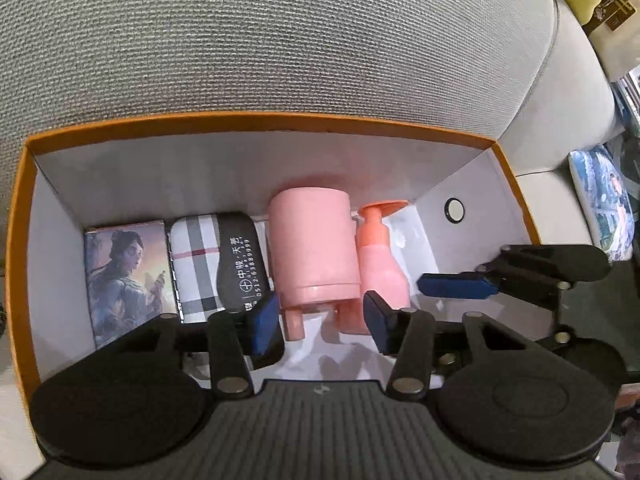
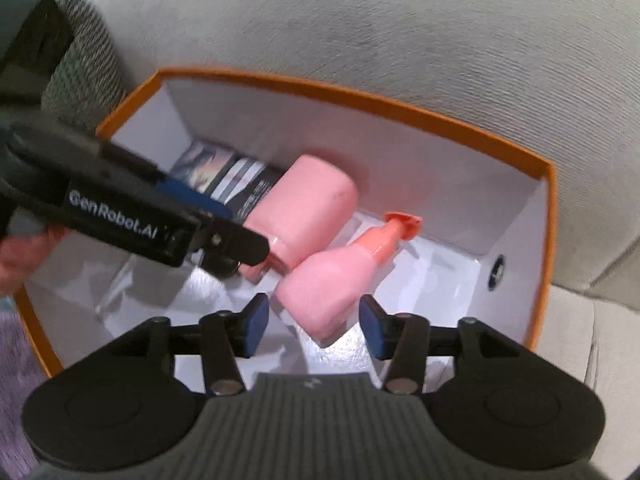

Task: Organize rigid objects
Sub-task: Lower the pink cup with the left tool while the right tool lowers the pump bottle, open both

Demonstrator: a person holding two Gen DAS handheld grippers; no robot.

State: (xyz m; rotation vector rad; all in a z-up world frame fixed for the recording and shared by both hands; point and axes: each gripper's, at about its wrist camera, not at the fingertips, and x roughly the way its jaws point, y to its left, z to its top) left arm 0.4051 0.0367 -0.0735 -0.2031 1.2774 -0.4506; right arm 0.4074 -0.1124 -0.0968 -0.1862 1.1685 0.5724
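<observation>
Left wrist view looks down into the orange box point(image 1: 256, 120), which rests on a grey sofa cushion point(image 1: 280, 40). Along the box's far wall lie a picture card box point(image 1: 128, 276), a plaid case point(image 1: 196, 264), a black case point(image 1: 240, 260), a pink cylinder point(image 1: 312, 248) and a pink pump bottle point(image 1: 380, 264), side by side. The left gripper point(image 1: 320, 324) has its fingers apart, flanking the near end of the pink cylinder without visibly pressing on it.

In the right wrist view the right gripper point(image 2: 314, 324) also has its fingers apart; the pump bottle's base sits between them, and the pads seem clear of it, so it looks released. The bottle lies tilted against the cylinder.

Judging by this, the step in hand is settling the bottle into the row. Done well, the right fingers would draw straight back from the box's far wall without brushing the base, while the left steadies the cylinder so neither rolls.
</observation>
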